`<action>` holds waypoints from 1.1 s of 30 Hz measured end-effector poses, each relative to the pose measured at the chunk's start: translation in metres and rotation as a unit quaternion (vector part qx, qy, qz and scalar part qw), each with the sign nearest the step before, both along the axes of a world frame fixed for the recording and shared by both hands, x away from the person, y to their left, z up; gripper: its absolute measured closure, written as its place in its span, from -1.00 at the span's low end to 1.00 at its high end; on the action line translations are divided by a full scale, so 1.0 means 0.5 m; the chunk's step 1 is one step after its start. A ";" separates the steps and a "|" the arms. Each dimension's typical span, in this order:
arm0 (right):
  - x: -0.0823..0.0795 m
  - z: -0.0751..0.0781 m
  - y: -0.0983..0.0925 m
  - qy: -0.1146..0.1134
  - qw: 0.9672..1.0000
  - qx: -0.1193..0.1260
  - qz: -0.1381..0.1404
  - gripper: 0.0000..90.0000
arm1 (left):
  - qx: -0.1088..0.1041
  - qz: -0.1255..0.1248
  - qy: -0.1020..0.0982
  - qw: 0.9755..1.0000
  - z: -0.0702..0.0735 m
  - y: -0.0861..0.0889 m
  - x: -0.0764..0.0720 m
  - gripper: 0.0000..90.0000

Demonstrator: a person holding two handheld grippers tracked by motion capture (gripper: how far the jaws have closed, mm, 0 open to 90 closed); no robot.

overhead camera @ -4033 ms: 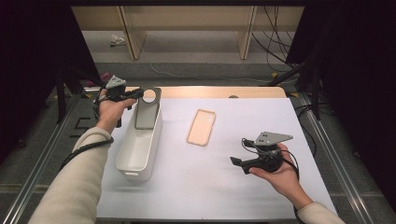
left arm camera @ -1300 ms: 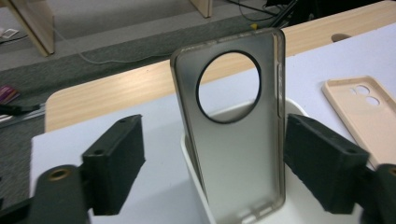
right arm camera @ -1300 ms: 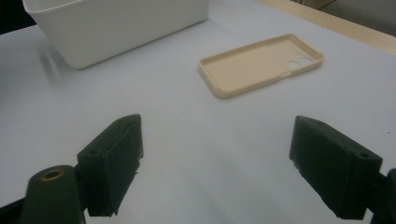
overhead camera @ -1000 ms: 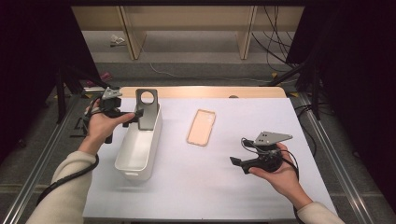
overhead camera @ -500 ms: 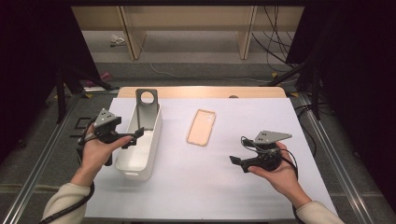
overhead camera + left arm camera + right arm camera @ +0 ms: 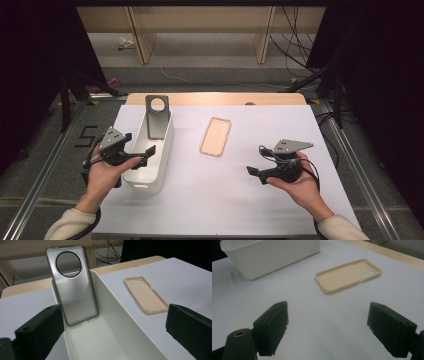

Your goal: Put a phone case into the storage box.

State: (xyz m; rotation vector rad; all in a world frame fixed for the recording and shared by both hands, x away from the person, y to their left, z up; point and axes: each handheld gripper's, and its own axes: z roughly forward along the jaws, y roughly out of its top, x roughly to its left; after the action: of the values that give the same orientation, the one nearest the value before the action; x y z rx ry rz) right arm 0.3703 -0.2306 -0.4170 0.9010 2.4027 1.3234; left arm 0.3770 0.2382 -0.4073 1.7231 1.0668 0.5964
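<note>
Against the far end wall of the white bin [image 6: 150, 170], a grey phone case [image 6: 157, 117] leans upright, its round cutout above the rim. Just beside the bin's near left wall, the left gripper [image 6: 144, 152] hangs with jaws spread, empty. Right of the bin, apart from it, a beige phone case [image 6: 216, 136] lies flat on the table [image 6: 210, 200]; nearer the person, the right gripper [image 6: 252, 171] is likewise agape.

Both sleeves are cream-white knit with ribbed cuffs. The left gripper [image 6: 131, 152] is black, with a grey three-cornered plate on top and a black cable looping under the wrist. The right gripper [image 6: 256, 172] looks the same, its cable coiling beside the hand. Its blocky black jaws show small screw holes and a brass-coloured bushing.
</note>
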 end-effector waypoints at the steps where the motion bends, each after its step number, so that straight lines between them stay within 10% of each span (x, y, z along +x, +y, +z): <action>1: 0.000 -0.001 0.001 0.000 1.000 0.001 0.000 -0.60 | 0.000 0.001 -0.002 1.000 0.002 0.000 -0.001 -0.97; 20: -0.003 0.001 0.006 -0.003 1.000 0.001 0.001 -0.57 | 0.006 0.000 -0.016 1.000 0.007 -0.007 -0.006 -0.92; 33: 0.014 0.016 0.072 0.000 0.998 -0.052 0.025 0.97 | 0.006 0.003 -0.022 1.000 0.000 -0.005 -0.025 -0.87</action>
State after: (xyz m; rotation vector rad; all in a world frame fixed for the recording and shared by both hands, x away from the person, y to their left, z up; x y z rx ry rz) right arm 0.3772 -0.1944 -0.4091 0.8181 2.4846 1.2030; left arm 0.3643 0.2359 -0.4071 1.7105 1.0397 0.6429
